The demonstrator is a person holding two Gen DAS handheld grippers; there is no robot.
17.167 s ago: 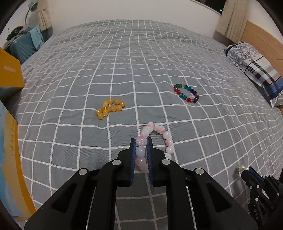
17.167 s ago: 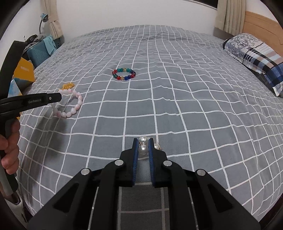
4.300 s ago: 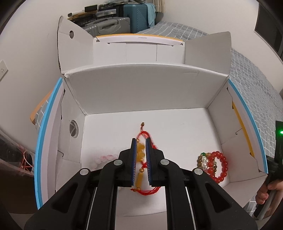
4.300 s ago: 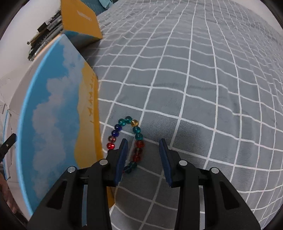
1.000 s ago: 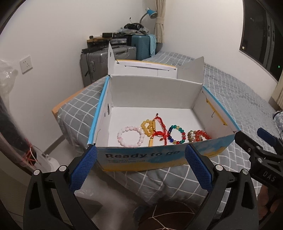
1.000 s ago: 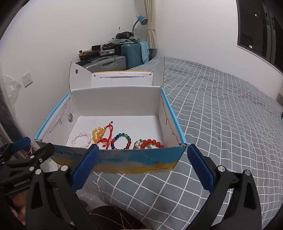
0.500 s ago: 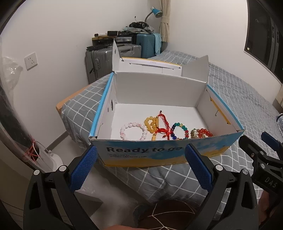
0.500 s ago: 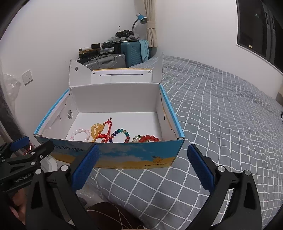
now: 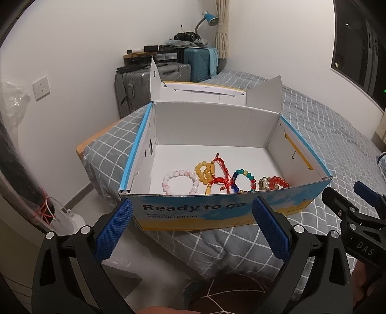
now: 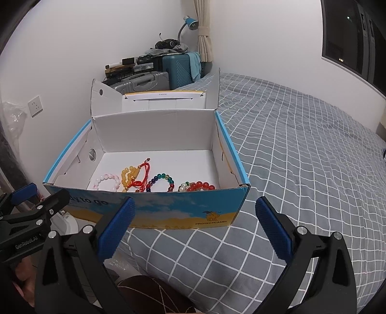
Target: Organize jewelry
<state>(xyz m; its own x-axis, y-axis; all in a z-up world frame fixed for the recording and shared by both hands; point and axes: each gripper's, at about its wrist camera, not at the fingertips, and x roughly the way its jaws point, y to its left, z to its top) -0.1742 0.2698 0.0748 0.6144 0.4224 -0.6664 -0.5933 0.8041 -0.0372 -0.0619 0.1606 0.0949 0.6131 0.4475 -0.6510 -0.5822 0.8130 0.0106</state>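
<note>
An open blue and yellow cardboard box [image 9: 217, 212] [image 10: 183, 212] sits at the corner of the bed. On its white floor lie a pink bracelet [image 9: 179, 181] [image 10: 107, 182], a yellow bead bracelet [image 9: 203, 170] [image 10: 127, 176], a red cord bracelet [image 9: 220, 177] [image 10: 142, 176], a multicolour bracelet [image 9: 242, 181] [image 10: 160, 182] and a red bead bracelet with pearls [image 9: 273, 182] [image 10: 196, 186]. My left gripper [image 9: 193, 227] [image 10: 31, 200] is wide open and empty, in front of the box. My right gripper [image 10: 193, 225] [image 9: 349, 200] is wide open and empty, beside it.
The grey checked bed cover [image 10: 301, 157] stretches to the right. Suitcases [image 9: 173, 70] with clutter and a blue desk lamp [image 9: 208, 18] stand behind the box by the wall. A wall socket [image 9: 42, 88] is on the left. Floor lies below left.
Both open grippers have drawn slightly lower and back from the box, so its near wall hides more of the bracelets. The jewelry has not moved.
</note>
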